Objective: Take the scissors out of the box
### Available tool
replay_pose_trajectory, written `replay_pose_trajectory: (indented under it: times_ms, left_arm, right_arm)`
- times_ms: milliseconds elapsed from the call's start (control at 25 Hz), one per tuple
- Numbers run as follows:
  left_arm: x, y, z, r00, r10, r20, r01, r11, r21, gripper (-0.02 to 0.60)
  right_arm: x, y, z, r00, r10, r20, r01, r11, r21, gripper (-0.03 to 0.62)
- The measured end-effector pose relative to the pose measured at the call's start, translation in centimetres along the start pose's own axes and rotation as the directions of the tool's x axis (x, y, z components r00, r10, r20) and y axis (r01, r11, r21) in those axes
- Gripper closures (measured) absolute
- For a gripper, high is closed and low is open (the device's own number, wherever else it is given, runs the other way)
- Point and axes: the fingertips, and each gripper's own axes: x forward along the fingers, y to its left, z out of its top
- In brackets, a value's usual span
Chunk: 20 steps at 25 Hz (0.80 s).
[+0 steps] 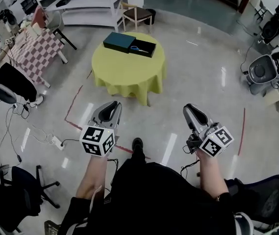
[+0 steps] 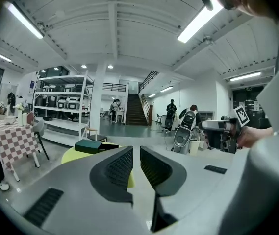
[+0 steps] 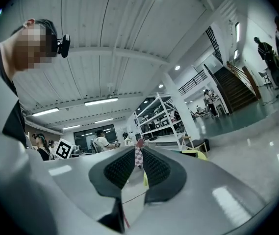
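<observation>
Left tool [image 1: 114, 105] and right tool [image 1: 191, 108]: narrow gaps, both empty. At upper centre, the open box [image 1: 119, 41] holds scissors [image 1: 140, 49].

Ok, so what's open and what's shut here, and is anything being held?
box, open
scissors, lying inside the box, untouched
left hand-held gripper, jaws slightly apart, empty
right hand-held gripper, jaws apart, empty
</observation>
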Motion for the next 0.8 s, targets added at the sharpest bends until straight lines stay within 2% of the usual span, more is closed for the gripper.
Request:
replay_pose_trajectory:
  times_ms: [200,240,400,800]
  left_arm:
    - [5.8,4.4,2.6,0.999,-0.034,-0.008,0.034,0.999,0.003,0.531]
    - [6.7,5.2,3.2,0.999,-0.036,-0.005,0.036,0.999,0.008,0.531]
    - [10.1,8.3,4.2,0.999,-0.034,-0.011,0.035,0.998,0.052,0.531]
    - [13.0,13.1,4.8,0.997,-0.076,-0.026,0.077,0.996,0.040,0.531]
  right_arm:
    - [5.2,-2.6,1.4,1.000,-0.014,-0.018,0.014,1.000,0.023,0.539]
    - [6.3,-2.9,1.6,1.000,-0.011,-0.024,0.011,1.000,0.023,0.557]
    - [10.3,-4.3,2.0,0.999,-0.018,-0.029,0.019,1.000,0.013,0.565]
    - [17.2,-5.2,2.3,1.000,-0.015,-0.015,0.016,1.000,0.017,0.565]
